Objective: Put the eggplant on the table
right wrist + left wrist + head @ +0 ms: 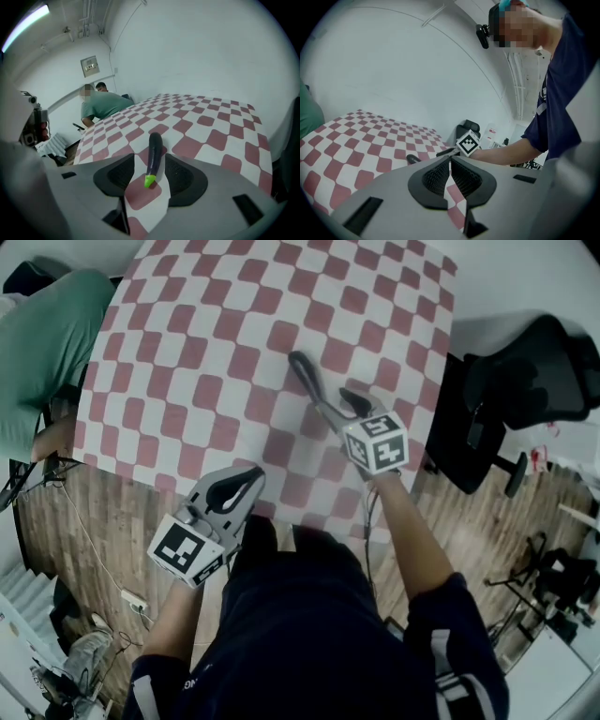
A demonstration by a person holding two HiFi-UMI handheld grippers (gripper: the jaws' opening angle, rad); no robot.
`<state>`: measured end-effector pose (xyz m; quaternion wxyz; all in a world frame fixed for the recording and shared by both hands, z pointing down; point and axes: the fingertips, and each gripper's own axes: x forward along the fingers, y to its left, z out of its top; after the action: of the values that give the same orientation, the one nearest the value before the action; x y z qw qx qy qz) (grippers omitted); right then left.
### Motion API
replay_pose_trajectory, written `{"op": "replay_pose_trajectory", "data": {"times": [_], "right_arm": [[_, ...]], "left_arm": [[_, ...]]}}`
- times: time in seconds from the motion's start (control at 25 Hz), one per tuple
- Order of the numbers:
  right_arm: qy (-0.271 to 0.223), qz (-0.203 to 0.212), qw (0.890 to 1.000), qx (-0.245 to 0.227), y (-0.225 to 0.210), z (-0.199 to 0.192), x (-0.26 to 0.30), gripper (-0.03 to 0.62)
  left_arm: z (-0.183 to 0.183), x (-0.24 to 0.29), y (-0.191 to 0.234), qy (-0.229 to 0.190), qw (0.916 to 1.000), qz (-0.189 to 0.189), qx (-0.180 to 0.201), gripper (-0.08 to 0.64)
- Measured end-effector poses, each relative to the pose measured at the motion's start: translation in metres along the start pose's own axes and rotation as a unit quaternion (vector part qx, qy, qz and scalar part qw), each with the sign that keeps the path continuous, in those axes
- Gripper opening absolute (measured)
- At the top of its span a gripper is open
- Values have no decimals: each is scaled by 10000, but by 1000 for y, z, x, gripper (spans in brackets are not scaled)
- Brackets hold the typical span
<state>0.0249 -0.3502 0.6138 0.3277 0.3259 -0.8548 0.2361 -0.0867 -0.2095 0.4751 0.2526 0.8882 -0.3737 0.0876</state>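
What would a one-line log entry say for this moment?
eggplant: lying on table | right gripper: open, eggplant between jaws | left gripper: shut, empty

Left tongs (251, 479) closed, right tongs (339, 409) spread wide, right arm (405, 532) extended

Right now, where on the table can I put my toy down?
The table is bare across its far half, beyond the eggplant, and on the left, between the eggplant and the person in green. It is crowded at the front right, where the right hand-held gripper stands open around the eggplant's end.
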Motion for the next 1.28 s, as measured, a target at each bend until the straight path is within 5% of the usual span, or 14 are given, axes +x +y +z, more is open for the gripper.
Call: {"op": "replay_pose_trajectory", "data": {"times": [0.6,1.28], "right_arm": [[-1344,190,9882,707,52,24,-172,105],[-2294,222,9726,295,110,60,-264,25]], "left_arm": [[46,-7,-49,-214,9951,-593,765,35],[82,-15,-94,-477,9841,-1055,1343,35]]}}
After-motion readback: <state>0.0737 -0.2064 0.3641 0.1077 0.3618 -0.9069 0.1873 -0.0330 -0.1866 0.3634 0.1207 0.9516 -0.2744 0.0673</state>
